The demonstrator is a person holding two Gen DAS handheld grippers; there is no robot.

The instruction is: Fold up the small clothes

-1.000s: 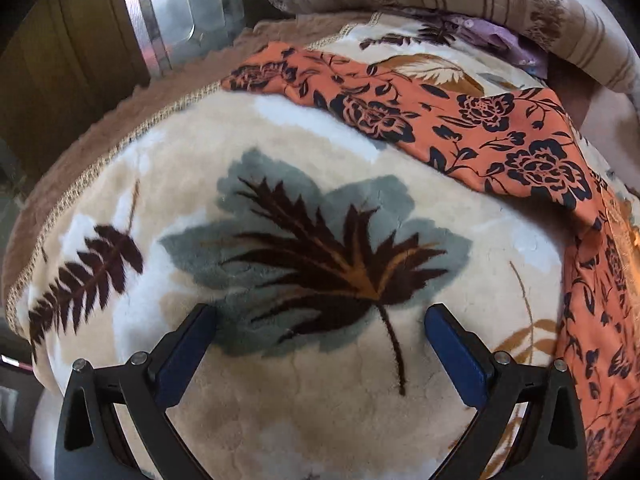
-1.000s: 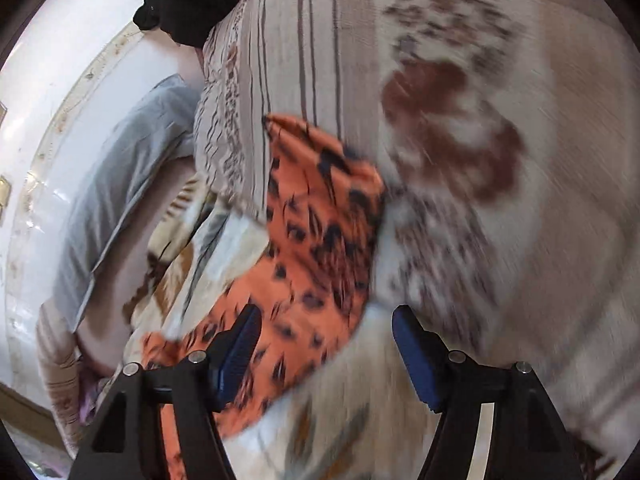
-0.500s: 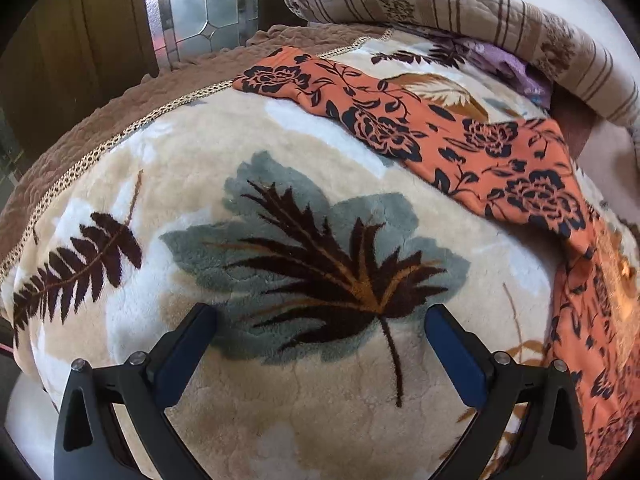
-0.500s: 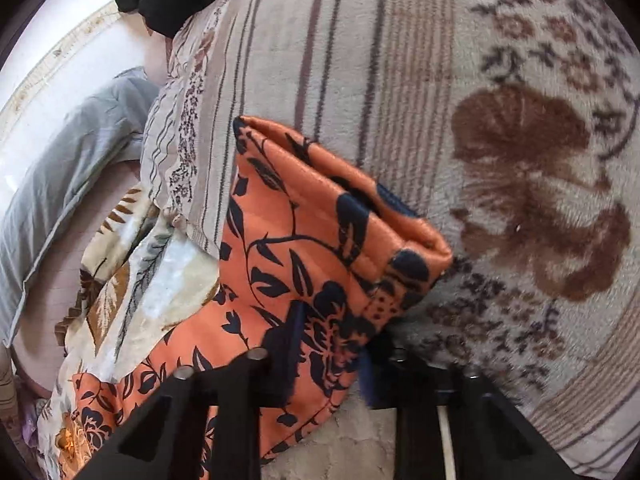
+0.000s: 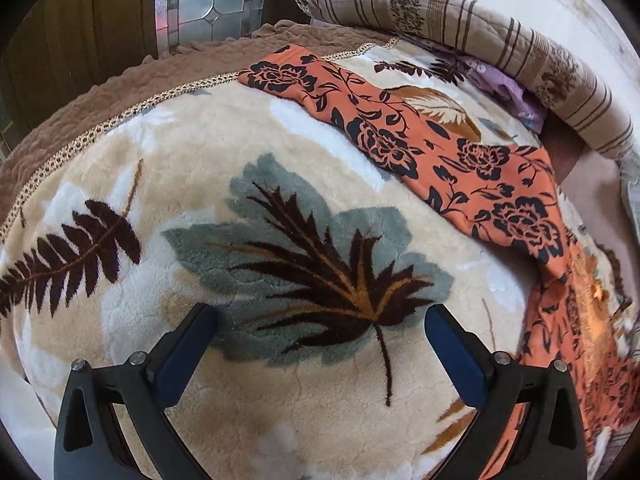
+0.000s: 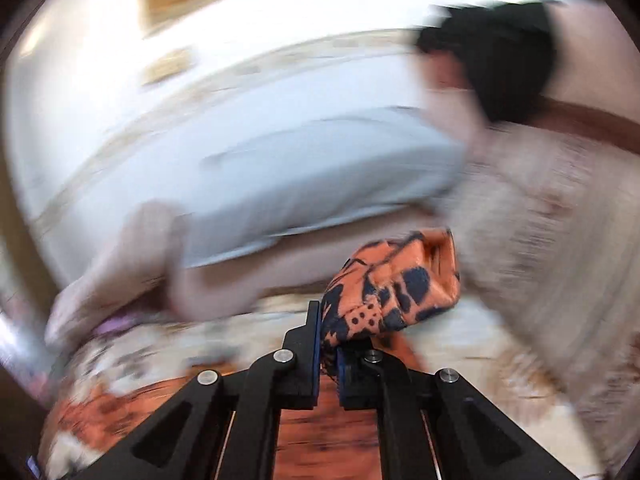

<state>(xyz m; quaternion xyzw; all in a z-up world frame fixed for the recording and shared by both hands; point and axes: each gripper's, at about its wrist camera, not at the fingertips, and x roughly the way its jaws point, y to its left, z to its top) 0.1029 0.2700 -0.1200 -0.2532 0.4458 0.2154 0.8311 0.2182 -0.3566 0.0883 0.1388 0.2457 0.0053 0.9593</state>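
An orange garment with a dark floral print (image 5: 472,168) lies stretched across the far right of a plush leaf-patterned blanket (image 5: 240,160) in the left wrist view. My left gripper (image 5: 320,332) is open and empty, hovering over the blanket's big grey leaf, well short of the garment. In the right wrist view my right gripper (image 6: 329,344) is shut on a bunched end of the orange garment (image 6: 396,288) and holds it lifted above the bed. That view is motion-blurred.
A striped rolled quilt (image 5: 460,28) lies along the far edge, with a purple cloth (image 5: 504,88) under it. A brown bedspread border (image 5: 100,100) and a glass door panel (image 5: 212,0) are at the far left. A grey pillow (image 6: 300,184) and a dark object (image 6: 500,56) show blurred.
My right gripper closed on the garment's end and lifted it, swinging the view up. The left gripper stayed open and drifted slightly over the blanket.
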